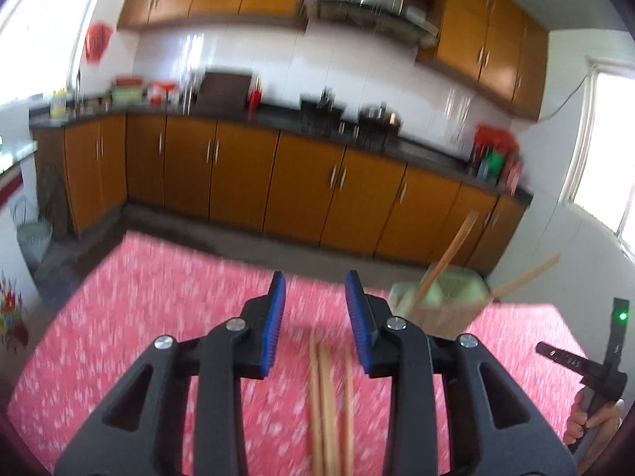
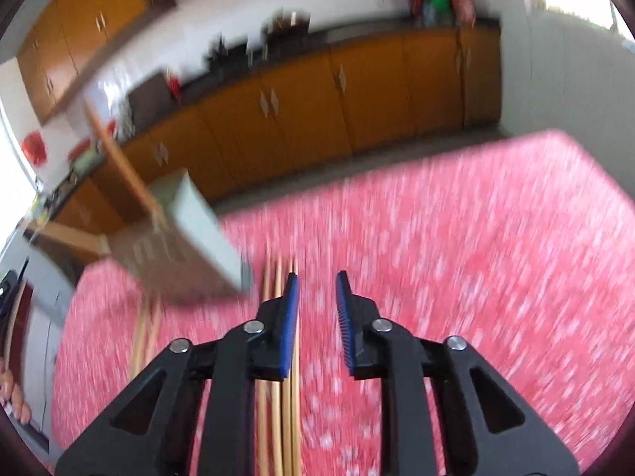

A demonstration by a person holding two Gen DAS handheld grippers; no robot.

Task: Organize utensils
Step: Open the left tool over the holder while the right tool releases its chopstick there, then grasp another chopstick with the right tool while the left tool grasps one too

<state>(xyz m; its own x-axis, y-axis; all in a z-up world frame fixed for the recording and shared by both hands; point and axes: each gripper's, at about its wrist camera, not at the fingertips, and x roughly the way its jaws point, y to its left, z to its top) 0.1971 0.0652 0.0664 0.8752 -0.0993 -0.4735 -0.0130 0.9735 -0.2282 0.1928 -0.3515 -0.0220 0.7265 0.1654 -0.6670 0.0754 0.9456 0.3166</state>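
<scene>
Kitchen with orange cabinets [image 1: 238,174] and white tiled wall behind; pink flowered cloth over the worktop [image 1: 151,301], all smeared by motion blur. Left gripper [image 1: 315,319] above the cloth, blue-padded fingers [image 1: 278,317] parted by a narrow gap, nothing clamped; loose wooden chopsticks [image 1: 327,396] lying on the cloth below, seen through the gap. Pale green utensil holder [image 1: 440,305] standing on the worktop to the right of the left gripper, with two chopsticks [image 1: 448,254] leaning out of it. Right gripper [image 2: 317,317] likewise over the cloth, fingers [image 2: 291,325] narrowly apart and gripping nothing; chopsticks on the cloth under and just left of its left finger, the holder beyond them to the left. Person's hand [image 1: 595,426] at the far right edge of the left wrist view.
</scene>
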